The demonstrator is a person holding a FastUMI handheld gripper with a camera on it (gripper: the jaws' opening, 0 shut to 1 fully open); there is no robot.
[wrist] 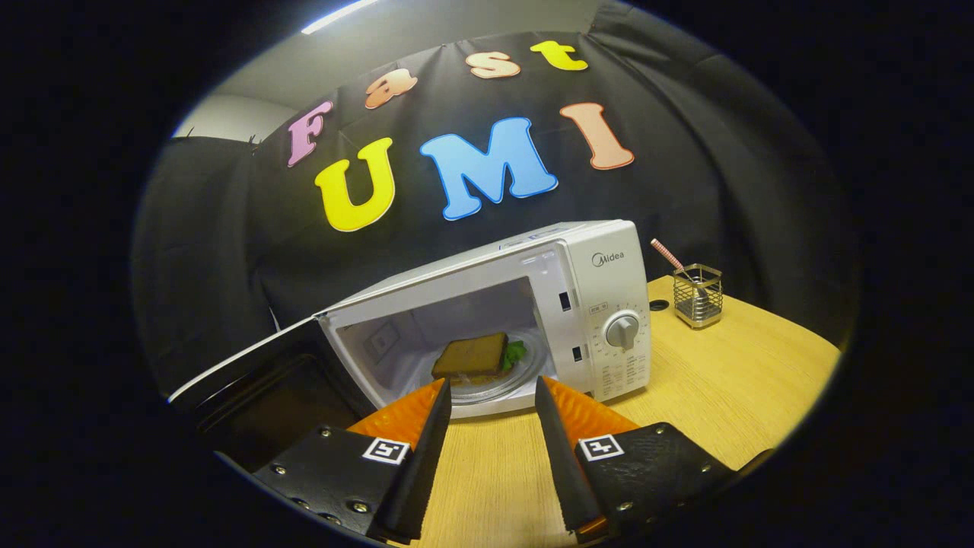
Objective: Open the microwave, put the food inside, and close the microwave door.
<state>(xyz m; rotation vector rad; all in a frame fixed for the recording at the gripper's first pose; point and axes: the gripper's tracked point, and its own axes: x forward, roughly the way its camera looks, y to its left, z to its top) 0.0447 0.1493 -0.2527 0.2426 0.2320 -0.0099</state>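
Note:
A white microwave (601, 304) stands on the wooden table (746, 380) with its door (259, 380) swung wide open to the left. Inside, on the glass turntable (525, 373), lies the food: a sandwich (472, 355) of brown bread with a green leaf sticking out on its right. My gripper (492, 390) is open just in front of the oven's mouth, its fingertips level with the lower lip of the cavity. Nothing is between the fingers, and the sandwich lies a little beyond them.
A wire-mesh holder (698, 295) with a striped straw stands on the table to the right of the microwave. The control panel with a round dial (622, 330) faces me. The open door juts out to the left of my fingers.

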